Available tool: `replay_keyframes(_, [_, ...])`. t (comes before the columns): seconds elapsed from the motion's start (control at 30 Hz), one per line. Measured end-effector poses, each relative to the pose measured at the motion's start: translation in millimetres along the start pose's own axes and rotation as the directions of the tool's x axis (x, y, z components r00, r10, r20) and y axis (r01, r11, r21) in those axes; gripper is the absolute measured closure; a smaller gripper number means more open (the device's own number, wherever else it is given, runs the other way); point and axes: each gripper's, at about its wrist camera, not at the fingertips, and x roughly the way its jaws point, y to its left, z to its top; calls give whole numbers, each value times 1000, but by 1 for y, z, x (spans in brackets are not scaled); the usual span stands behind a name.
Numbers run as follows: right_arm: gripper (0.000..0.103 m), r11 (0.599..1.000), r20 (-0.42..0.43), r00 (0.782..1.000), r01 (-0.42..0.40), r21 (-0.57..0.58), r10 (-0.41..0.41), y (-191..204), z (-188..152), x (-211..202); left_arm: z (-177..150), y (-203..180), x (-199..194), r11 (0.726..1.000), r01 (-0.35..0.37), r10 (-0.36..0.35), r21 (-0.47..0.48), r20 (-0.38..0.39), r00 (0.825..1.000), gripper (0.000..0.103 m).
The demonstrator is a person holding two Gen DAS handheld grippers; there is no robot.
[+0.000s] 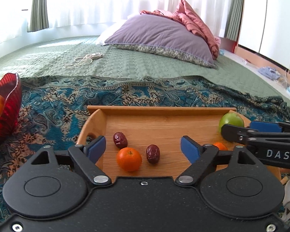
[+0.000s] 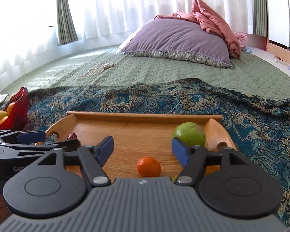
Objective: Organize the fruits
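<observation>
The left hand-held gripper [image 1: 143, 145] stands spread with nothing between its blue pads; low in the centre of its view, just past them, a mandarin [image 1: 129, 159] sits flanked by two red dates [image 1: 120, 140] on the wooden tray [image 1: 160, 109]. The right hand-held gripper [image 2: 142, 148] is spread and empty too, angled down over a second mandarin [image 2: 148, 166] at lower centre, with a green apple [image 2: 191, 133] behind its right pad by the tray's right end.

The mandarins look light, soft-skinned and apt to roll, so a gentle pinch across the widest part seems best. The dates are small, wrinkled and probably easy to squash. The apple is likely firm, heavier and smooth. A red bowl [image 1: 8, 96] holding more fruit sits at mid-left on the patterned blanket [image 1: 58, 104].
</observation>
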Motion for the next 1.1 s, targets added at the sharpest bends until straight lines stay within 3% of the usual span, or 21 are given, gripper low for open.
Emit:
replay_keyframes(0.43, [13,998,79,997,29,-49,-25,3,-21,-41,-31,-5,-48,998,-4,1,58,39,999,12])
replay_keyframes(0.8, [10,993,146,987,75,-86,-61,8,-52,-75,-65,-5,-74,1000,5,-6,28,39,999,11])
replay_keyframes(1.1, [3,992,150,985,94,-89,-80,14,-81,-91,-96,-9,-85,999,14,-14,29,21,1000,11])
